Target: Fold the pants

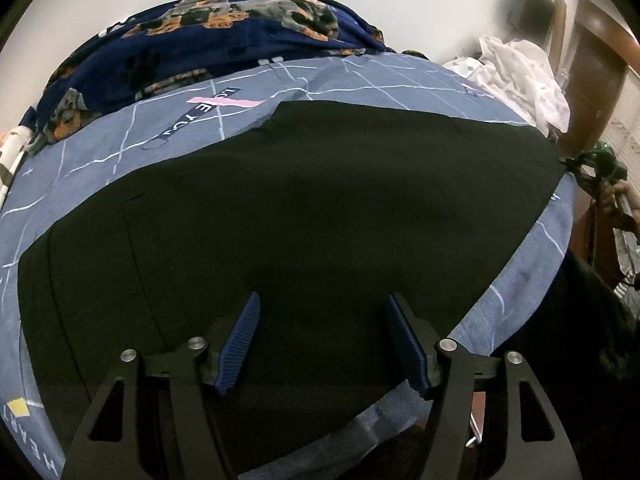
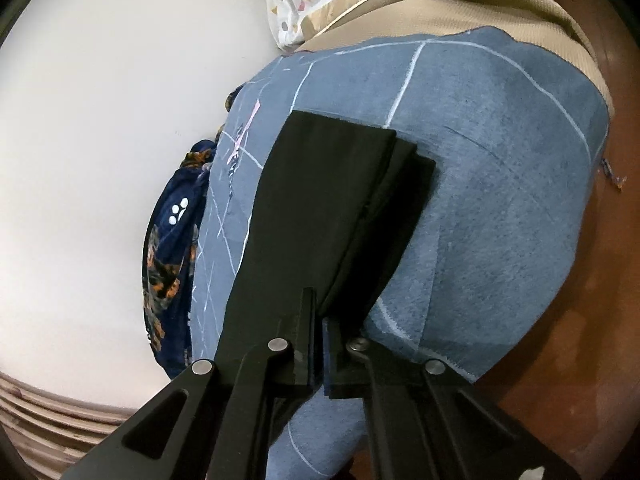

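Observation:
Black pants lie flat across a blue bedsheet with white grid lines. My left gripper is open, its blue-padded fingers spread just above the near edge of the pants, holding nothing. In the right wrist view the pants stretch away as a long folded strip with two layers showing at the far end. My right gripper is shut on the near edge of the pants and lifts it slightly off the sheet. The right gripper also shows at the far right of the left wrist view.
A dark blue blanket with dog and paw prints is bunched at the far side of the bed by the white wall. White patterned fabric lies at the far right corner. Brown wooden furniture borders the bed's edge.

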Motion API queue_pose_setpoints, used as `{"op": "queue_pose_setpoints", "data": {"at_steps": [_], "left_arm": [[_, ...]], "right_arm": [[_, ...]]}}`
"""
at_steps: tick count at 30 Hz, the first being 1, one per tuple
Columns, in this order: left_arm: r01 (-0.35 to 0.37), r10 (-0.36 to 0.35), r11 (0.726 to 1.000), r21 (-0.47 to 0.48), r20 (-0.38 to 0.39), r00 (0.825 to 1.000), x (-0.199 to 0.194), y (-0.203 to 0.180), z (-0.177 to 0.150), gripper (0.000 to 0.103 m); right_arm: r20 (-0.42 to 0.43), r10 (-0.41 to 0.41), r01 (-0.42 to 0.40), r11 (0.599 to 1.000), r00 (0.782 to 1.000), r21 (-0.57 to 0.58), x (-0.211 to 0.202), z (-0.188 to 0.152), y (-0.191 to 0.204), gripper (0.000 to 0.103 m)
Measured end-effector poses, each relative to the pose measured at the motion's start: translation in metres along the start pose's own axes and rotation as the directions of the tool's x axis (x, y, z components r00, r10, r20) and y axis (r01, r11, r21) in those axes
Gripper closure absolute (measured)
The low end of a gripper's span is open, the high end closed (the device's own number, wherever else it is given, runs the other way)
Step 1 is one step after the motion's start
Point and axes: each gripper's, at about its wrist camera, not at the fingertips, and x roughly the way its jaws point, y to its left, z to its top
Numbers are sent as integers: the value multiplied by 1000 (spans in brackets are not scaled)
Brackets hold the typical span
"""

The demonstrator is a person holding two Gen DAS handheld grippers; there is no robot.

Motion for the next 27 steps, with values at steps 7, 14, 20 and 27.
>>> {"op": "queue_pose_setpoints", "data": {"at_steps": [7,14,20,27], "left_arm": [[3,-3,1000,0,0,1000,-1,0,0,36],[-13,13,1000,7,1,1000,-2,-2,1,35],[-14,15,999,-38,7,1000,-10,-2,7,35],[-24,34,992,-127,79,996,-36,10,20,35]], "right_arm": [[-6,22,-22,999,1000,46,0,1,-8,103],[61,26,-29,998,998,51,-25,-2,-6,86],[90,143,-148,987,986,57,-46,-9,-5,72],[-129,272,-279,960,954,-33,-6,-69,43,71]]}}
